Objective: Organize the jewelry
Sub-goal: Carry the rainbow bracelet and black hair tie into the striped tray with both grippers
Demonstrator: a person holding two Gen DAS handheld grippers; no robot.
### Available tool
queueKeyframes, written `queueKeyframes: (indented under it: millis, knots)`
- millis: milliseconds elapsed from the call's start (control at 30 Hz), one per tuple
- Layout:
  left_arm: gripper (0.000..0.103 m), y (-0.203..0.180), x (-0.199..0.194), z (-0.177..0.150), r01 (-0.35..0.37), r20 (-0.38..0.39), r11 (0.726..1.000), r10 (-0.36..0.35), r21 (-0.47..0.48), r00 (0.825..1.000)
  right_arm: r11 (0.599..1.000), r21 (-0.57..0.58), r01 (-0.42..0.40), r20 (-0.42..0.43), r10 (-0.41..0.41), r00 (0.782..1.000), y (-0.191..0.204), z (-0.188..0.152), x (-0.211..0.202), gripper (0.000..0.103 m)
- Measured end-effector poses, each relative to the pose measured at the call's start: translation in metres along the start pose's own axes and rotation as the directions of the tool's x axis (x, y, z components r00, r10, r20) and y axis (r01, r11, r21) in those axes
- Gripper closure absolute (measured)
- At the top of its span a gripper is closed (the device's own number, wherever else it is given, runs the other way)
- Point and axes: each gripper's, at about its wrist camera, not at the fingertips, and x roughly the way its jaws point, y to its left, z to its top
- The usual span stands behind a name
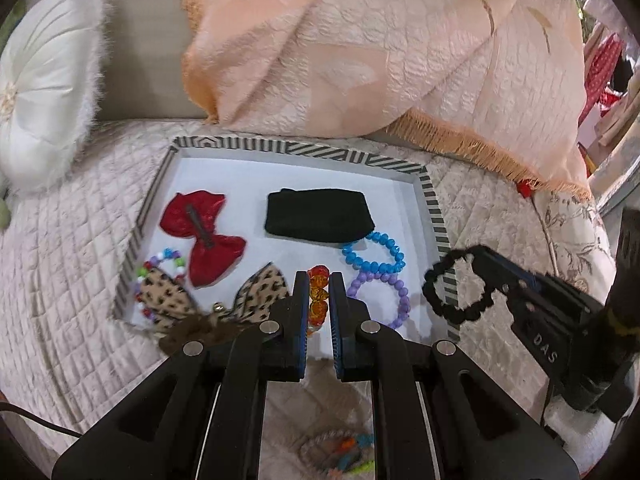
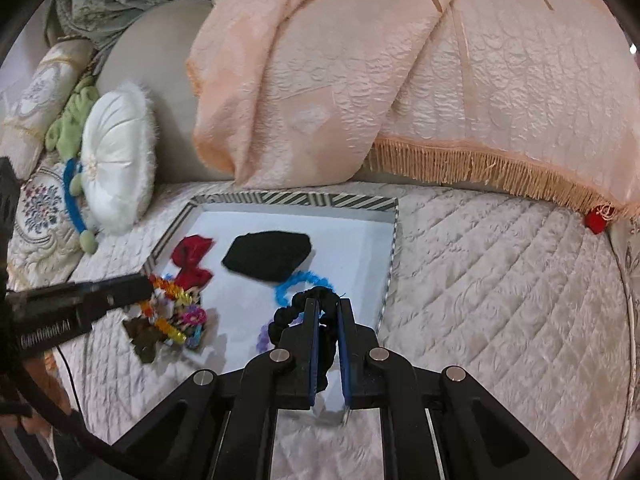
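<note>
— What do the tongs carry?
— The left gripper [image 1: 319, 280] pinches an orange beaded bracelet [image 1: 318, 294]; the right gripper [image 2: 328, 306] clamps a black beaded bracelet [image 2: 298, 316], its loop hanging over the tray's right rim in the left wrist view.
— And the setting?
— A striped-rim tray [image 1: 432, 200] with white floor rests on a quilted cream bedspread [image 2: 500, 300], a peach fringed blanket [image 2: 400, 80] behind it.

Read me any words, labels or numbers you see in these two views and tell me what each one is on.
"DAS": white letters on the black body of the right gripper, seen in the left wrist view.
Pale lettering on the body of the left gripper, seen in the right wrist view: too blurred to read.
Nothing readable on the striped tray or the jewelry.
</note>
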Motion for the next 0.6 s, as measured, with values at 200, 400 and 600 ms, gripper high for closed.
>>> queueKeyframes:
  millis: [200,400,600]
  knots:
    - [0.095,0.011,0.034,0.005,-0.036,-0.038,0.999,0.035,-0.026,0.999,0.998,0.063,-0.008,-0.014,0.009,1.0,-0.006,0.016,0.035,0.095]
    - [0.095,0.042,0.057,0.0,-0.078,-0.072,0.994,0.073,-0.074,0.995,0.995,0.086,0.05,-0.028,-0.048,0.998,-0.009,0.037,0.072,0.095]
    - [0.095,0.049,0.068,-0.009,-0.095,-0.076,0.993,0.09,-0.071,0.993,0.986,0.088,0.14,-0.085,-0.133,0.987,-0.018,0.045,0.111,0.095]
